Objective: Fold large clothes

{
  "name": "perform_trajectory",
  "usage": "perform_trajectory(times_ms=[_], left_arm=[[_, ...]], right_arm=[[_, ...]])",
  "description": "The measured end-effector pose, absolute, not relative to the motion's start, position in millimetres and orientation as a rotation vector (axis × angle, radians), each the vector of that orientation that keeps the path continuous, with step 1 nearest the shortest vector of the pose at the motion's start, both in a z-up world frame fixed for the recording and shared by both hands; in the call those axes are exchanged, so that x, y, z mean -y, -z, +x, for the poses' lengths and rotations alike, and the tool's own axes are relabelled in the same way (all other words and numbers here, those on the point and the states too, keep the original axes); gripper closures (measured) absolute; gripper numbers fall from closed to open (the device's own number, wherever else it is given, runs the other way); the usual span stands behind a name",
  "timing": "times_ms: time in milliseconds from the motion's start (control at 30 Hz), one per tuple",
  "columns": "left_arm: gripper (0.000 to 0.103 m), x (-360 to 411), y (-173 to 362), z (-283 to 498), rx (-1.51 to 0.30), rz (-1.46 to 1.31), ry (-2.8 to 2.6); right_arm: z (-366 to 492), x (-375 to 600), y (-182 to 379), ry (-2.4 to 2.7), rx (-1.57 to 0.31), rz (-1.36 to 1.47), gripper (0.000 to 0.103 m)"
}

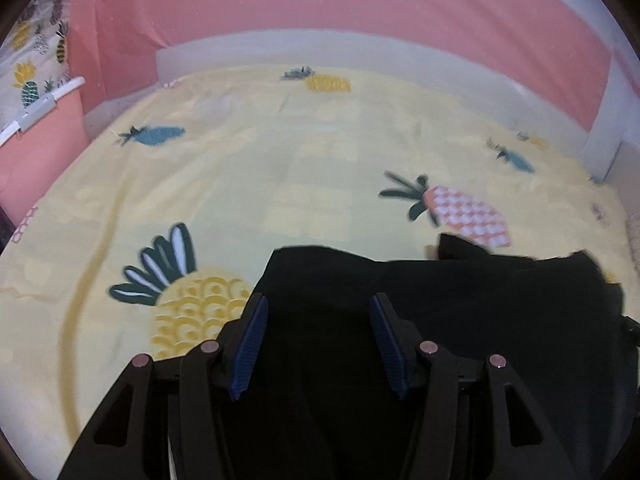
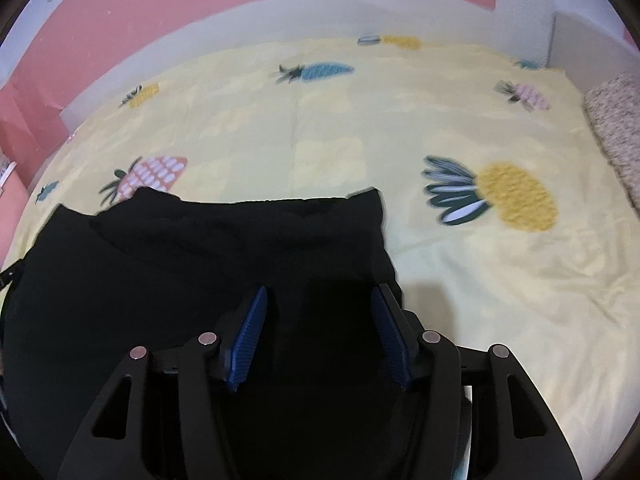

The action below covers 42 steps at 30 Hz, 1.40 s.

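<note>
A large black garment [image 1: 460, 312] lies spread on the yellow pineapple-print bed sheet [image 1: 280, 168]. In the left wrist view it fills the lower middle and right. My left gripper [image 1: 318, 304] is open, its blue pads [image 1: 252, 344] apart over the garment's left part, holding nothing. In the right wrist view the black garment [image 2: 200, 264] fills the lower left and middle. My right gripper [image 2: 319, 296] is open over the garment's right edge, its blue pads [image 2: 390, 340] apart and empty.
A pink wall [image 1: 320, 0] and a pale headboard [image 1: 340, 48] run along the far side of the bed. A pineapple-print cloth [image 1: 36, 56] hangs at the far left. A speckled cushion [image 2: 616, 120] lies at the bed's right edge.
</note>
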<state>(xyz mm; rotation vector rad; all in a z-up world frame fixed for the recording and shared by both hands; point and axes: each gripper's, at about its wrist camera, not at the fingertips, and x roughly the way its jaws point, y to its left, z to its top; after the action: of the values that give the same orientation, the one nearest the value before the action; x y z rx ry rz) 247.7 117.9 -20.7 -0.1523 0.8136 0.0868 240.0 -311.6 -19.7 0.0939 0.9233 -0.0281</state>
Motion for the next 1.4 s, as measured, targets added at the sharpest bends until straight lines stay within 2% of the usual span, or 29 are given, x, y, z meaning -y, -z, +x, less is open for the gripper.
perform_trajectory(times_ms=[200, 367, 500, 733, 933, 1067, 1167, 1400], left_arm=[[0.047, -134.8, -3.5, 175.0, -0.743, -0.150, -0.043], [0.047, -129.1, 10.5, 122.9, -0.769, -0.113, -0.045], [0.046, -113.7, 35.5, 107.5, -0.772, -0.036, -0.072], [0.045, -116.7, 36.2, 103.3, -0.764, -0.071, -0.098], [0.046, -106.2, 18.2, 94.5, -0.769, -0.088, -0.086], [0.046, -77.1, 0.1, 95.9, -0.744, -0.085, 0.019], [0.046, -49.9, -9.8, 109.3, -0.747, -0.079, 0.106], [0.046, 10.6, -29.3, 148.8, -0.765, -0.040, 0.257]], right_arm=[[169.6, 315.4, -2.4, -0.037, -0.859, 0.144, 0.049], [119.2, 315.4, 8.8, -0.060, -0.843, 0.130, 0.049], [112.1, 318.2, 25.6, -0.036, -0.853, 0.105, 0.049], [107.1, 325.9, 25.2, 0.033, -0.870, 0.100, 0.049], [85.3, 297.3, -3.4, -0.014, -0.804, 0.059, 0.049], [86.5, 259.7, -10.5, -0.132, -0.768, 0.005, 0.049], [101.1, 246.0, 9.8, -0.137, -0.808, -0.054, 0.049], [106.0, 296.3, 12.5, -0.002, -0.808, 0.095, 0.049]])
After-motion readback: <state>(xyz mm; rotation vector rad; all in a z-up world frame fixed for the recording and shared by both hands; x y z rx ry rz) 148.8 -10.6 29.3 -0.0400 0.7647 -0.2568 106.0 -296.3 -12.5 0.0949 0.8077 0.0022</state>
